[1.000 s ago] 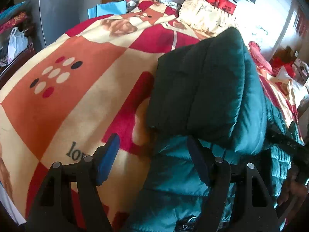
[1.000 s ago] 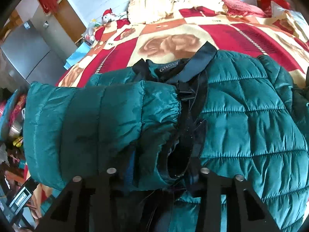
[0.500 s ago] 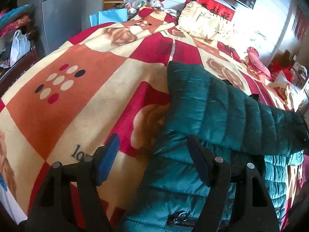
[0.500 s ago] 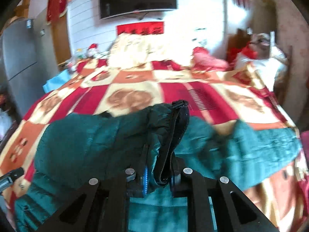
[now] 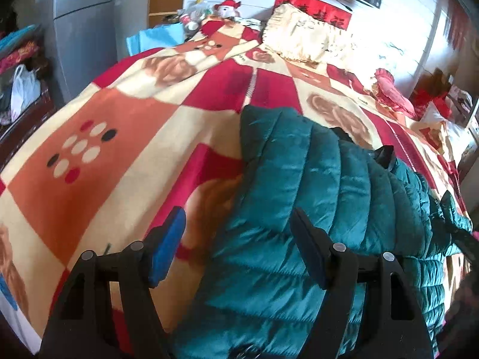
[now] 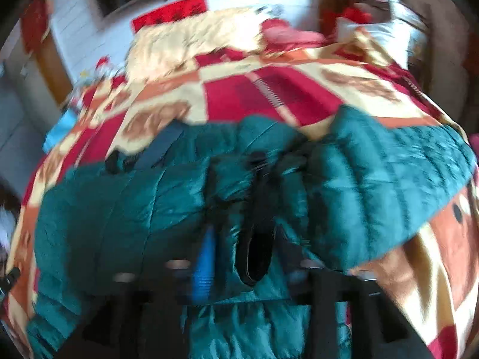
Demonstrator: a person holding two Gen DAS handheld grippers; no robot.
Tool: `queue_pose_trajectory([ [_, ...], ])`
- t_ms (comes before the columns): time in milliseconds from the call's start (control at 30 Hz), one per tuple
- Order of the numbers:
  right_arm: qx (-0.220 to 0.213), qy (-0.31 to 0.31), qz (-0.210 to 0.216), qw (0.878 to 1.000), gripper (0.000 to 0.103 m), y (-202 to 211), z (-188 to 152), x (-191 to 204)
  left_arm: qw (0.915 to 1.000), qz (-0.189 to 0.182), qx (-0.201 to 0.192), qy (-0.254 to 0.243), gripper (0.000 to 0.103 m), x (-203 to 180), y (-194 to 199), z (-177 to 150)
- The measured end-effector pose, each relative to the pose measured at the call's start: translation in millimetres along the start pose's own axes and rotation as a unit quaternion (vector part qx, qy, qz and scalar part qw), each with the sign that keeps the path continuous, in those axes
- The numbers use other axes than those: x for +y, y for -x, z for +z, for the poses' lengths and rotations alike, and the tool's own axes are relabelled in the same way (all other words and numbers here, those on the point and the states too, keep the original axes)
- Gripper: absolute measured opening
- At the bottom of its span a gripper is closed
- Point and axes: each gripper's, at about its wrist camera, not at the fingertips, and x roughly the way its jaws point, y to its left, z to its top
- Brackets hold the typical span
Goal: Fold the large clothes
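The teal quilted puffer jacket [image 5: 314,209] lies on the patterned fleece blanket [image 5: 104,137] that covers the bed. A second ago its sleeve [image 5: 299,161] stood bunched high above the body; now it lies stretched flat across the jacket, so I judge the first sleeve fold nearly laid. The right gripper [image 6: 239,257] is clamped on the sleeve's dark cuff [image 6: 257,233], low over the jacket's middle; this view is blurred with motion. The left gripper [image 5: 236,251] hangs with its tongs wide apart, holding nothing, over the jacket's near edge. No writing can be read now: the collar label is smeared, and the red banner [image 5: 314,7] beyond the jacket is too small to read
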Motion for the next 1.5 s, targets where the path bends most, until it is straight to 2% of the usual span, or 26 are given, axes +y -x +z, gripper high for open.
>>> queue_pose_trajectory([
  [67, -0.029, -0.020, 0.007, 0.999, 0.055, 19.9, 0.7, -3.8, 1.0000, -0.001, -0.005, -0.005, 0.072, -10.6, -7.0, 8.4],
  [133, -0.036, -0.010, 0.026, 0.999, 0.055, 28.6, 2.0, 4.2, 0.9999, -0.004, -0.006, -0.008, 0.072, -19.8, -15.6, 14.0],
  [200, -0.026, 0.034, 0.052, 0.998, 0.055, 28.6, 3.3, 27.6, 0.9999, -0.005, -0.001, -0.014, 0.072, -29.2, -27.6, 17.7],
  [333, 0.013, 0.093, 0.074, 0.993, 0.055, 0.5, -0.3, 64.1, 0.9991, 0.026, 0.020, -0.026, 0.072, -38.4, -59.3, 18.5],
  [400, 0.022, 0.121, 0.064, 0.990, 0.055, -21.9, -1.8, 79.6, 0.9986, 0.035, 0.033, -0.022, 0.072, -34.5, -73.2, 16.1],
  [467, 0.030, 0.136, 0.046, 0.989, 0.055, -43.6, -1.8, 86.7, 0.9991, 0.021, 0.038, -0.005, 0.074, -26.1, -81.9, 13.3],
  [533, 0.035, 0.133, 0.040, 0.990, 0.055, -60.8, 0.1, 85.0, 0.9989, 0.015, 0.041, 0.015, 0.085, -19.3, -86.6, 13.1],
  [667, 0.025, 0.118, 0.011, 0.993, 0.055, -78.6, 10.2, 76.5, 0.9985, 0.010, 0.046, 0.029, 0.085, -15.4, -90.2, 12.4],
  [800, 0.027, 0.118, 0.009, 0.993, 0.055, -63.6, 10.1, 77.0, 0.9989, 0.018, 0.040, 0.020, 0.085, -18.1, -88.9, 10.0],
  [1000, 0.003, 0.104, 0.041, 0.994, 0.055, -5.5, -1.8, 61.8, 0.9991, 0.024, 0.033, 0.015, 0.085, -20.9, -86.3, 6.6],
  [1100, 0.031, 0.128, 0.026, 0.991, 0.055, -11.3, -14.8, 60.5, 0.9992, 0.029, 0.028, 0.008, 0.085, -23.3, -85.3, 5.1],
  [1167, 0.068, 0.138, 0.004, 0.988, 0.055, -31.5, -28.3, 53.8, 0.9991, 0.030, 0.028, 0.003, 0.085, -24.1, -84.5, 4.6],
  [1200, 0.071, 0.131, 0.010, 0.989, 0.055, -33.8, -32.8, 49.3, 0.9991, 0.030, 0.029, 0.002, 0.085, -23.1, -84.1, 4.9],
  [1300, 0.068, 0.131, 0.013, 0.989, 0.055, -23.6, -37.9, 42.9, 0.9991, 0.023, 0.037, -0.001, 0.085, -20.8, -76.7, 7.0],
  [1367, 0.070, 0.126, 0.015, 0.989, 0.055, -12.5, -40.1, 36.5, 0.9995, 0.021, 0.024, -0.003, 0.084, -20.8, -61.6, 10.8],
  [1500, 0.030, 0.082, 0.037, 0.996, 0.055, 18.0, -32.4, 24.1, 1.0000, -0.007, -0.005, 0.001, 0.084, -29.1, -35.7, 17.5],
])
